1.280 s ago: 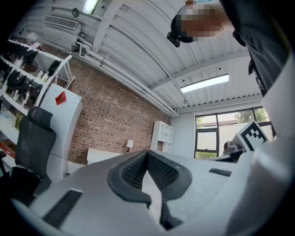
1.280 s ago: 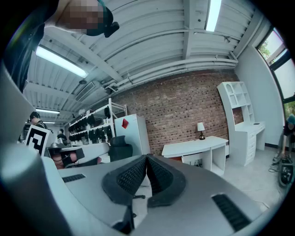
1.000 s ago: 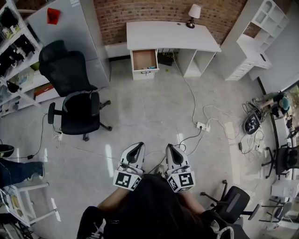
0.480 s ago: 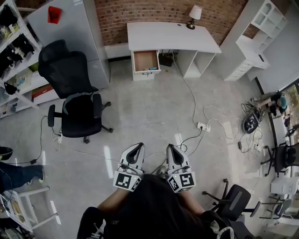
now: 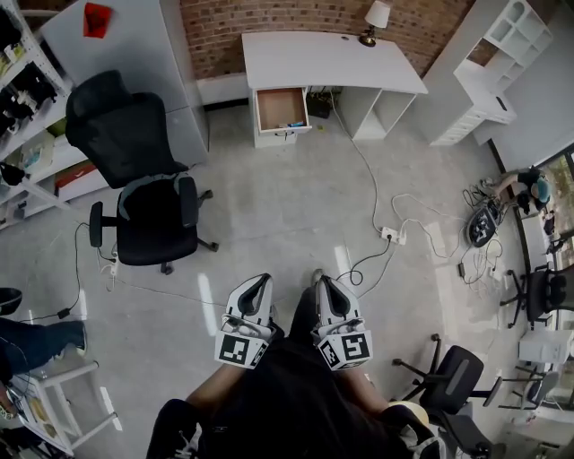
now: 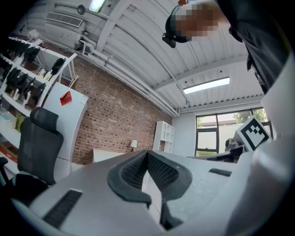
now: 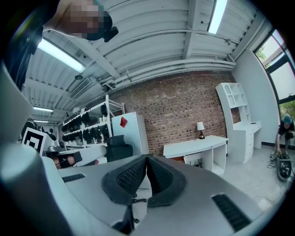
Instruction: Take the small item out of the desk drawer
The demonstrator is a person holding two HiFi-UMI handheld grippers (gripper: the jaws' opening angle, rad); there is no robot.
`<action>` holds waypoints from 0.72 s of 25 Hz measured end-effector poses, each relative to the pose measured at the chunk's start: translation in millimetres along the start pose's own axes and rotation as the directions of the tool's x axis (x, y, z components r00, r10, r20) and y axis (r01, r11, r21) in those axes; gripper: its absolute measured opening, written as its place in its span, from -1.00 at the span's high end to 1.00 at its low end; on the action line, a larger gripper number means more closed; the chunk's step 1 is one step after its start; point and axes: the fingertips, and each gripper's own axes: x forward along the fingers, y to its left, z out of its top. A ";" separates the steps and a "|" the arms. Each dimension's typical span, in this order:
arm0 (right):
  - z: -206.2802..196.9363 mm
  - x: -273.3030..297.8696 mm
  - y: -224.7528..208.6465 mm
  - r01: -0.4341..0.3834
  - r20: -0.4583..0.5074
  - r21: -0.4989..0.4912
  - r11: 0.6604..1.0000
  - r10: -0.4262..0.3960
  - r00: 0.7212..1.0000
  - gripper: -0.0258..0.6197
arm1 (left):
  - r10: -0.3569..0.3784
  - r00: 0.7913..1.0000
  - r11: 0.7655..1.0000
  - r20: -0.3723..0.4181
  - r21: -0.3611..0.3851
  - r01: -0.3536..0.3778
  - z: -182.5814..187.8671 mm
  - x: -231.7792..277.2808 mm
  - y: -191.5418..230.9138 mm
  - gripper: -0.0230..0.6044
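The white desk (image 5: pixel 332 58) stands far off against the brick wall, its wooden drawer (image 5: pixel 281 108) pulled open. A small bluish item (image 5: pixel 294 125) lies at the drawer's front edge. My left gripper (image 5: pixel 254 291) and right gripper (image 5: pixel 330 291) are held side by side close to my body, far from the desk, both shut and empty. In the left gripper view the left gripper (image 6: pixel 147 152) has its pads pressed together with nothing between them. The right gripper (image 7: pixel 146 158) looks the same in the right gripper view, pointing toward the desk (image 7: pixel 198 146).
A black office chair (image 5: pixel 143 197) stands left of the path to the desk. A power strip (image 5: pixel 390 236) and loose cables run across the floor on the right. A lamp (image 5: pixel 377 18) sits on the desk. White shelving (image 5: pixel 489 81) stands at the right.
The view has shifted slightly toward the desk, and a foot now shows between the grippers. Both grippers stay shut in the same place before my body.
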 end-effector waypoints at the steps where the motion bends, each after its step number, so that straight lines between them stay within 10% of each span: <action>1: -0.8 4.7 -0.7 -0.005 -0.003 -0.003 1.000 0.005 1.000 0.84 | 0.001 1.000 1.000 -0.002 -0.001 -0.001 -0.2 2.5 2.3 0.90; 18: 30.6 194.1 -111.5 -0.075 0.016 -0.002 0.997 0.075 0.997 0.84 | 0.048 0.999 0.997 0.015 0.053 -0.048 15.8 191.0 90.7 0.90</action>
